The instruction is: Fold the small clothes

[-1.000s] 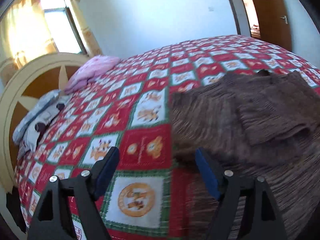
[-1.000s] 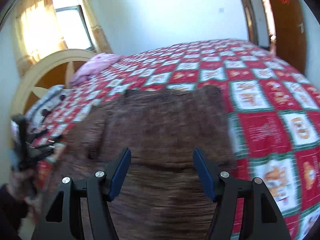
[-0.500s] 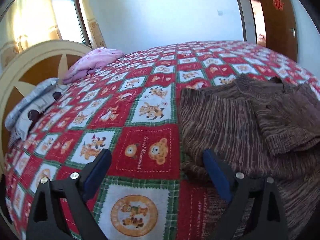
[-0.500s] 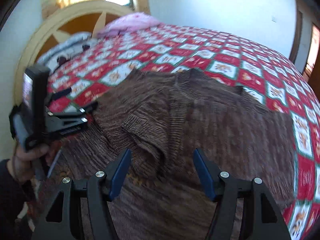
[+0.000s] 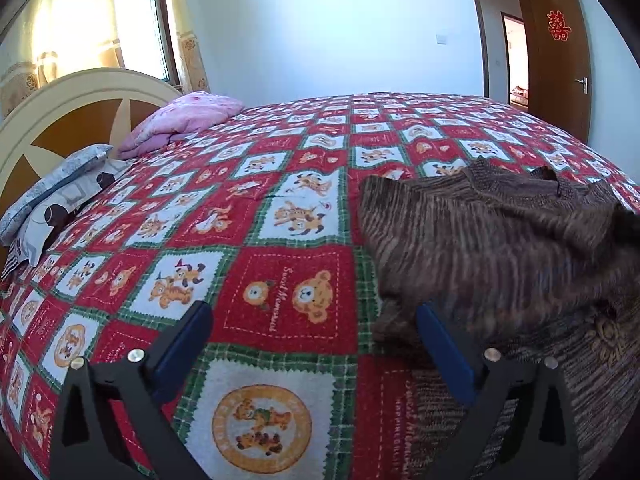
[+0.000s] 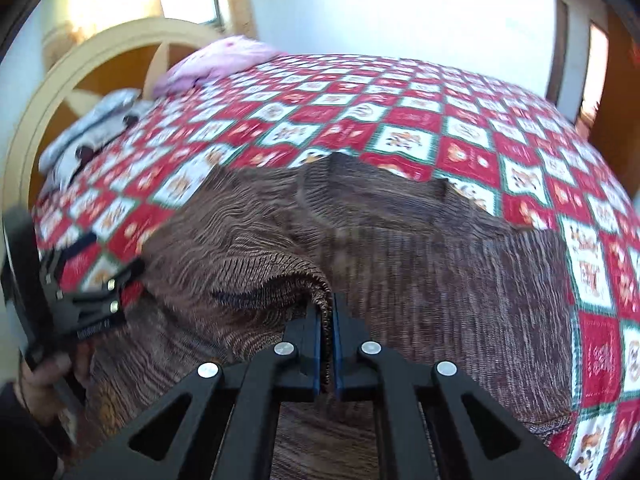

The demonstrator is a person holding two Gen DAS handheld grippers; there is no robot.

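Observation:
A brown striped knit sweater (image 6: 420, 240) lies spread on the bed; it also shows at the right of the left wrist view (image 5: 500, 248). My right gripper (image 6: 327, 320) is shut on the cuff of a sleeve (image 6: 280, 280) folded over the sweater's body and holds it raised. My left gripper (image 5: 312, 344) is open and empty, low over the quilt at the sweater's left edge, its right finger (image 5: 444, 352) beside the fabric. The left gripper also shows at the left of the right wrist view (image 6: 100, 296).
The bed carries a red, white and green patchwork quilt (image 5: 240, 220). A pink pillow (image 5: 184, 120) and a grey patterned pillow (image 5: 52, 196) lie by the cream headboard (image 5: 60, 100). A brown door (image 5: 556, 44) stands at the far right.
My right gripper has closed on the sleeve cuff, having been open over the sweater. My left gripper has stayed open, shifting slightly at the sweater's left edge.

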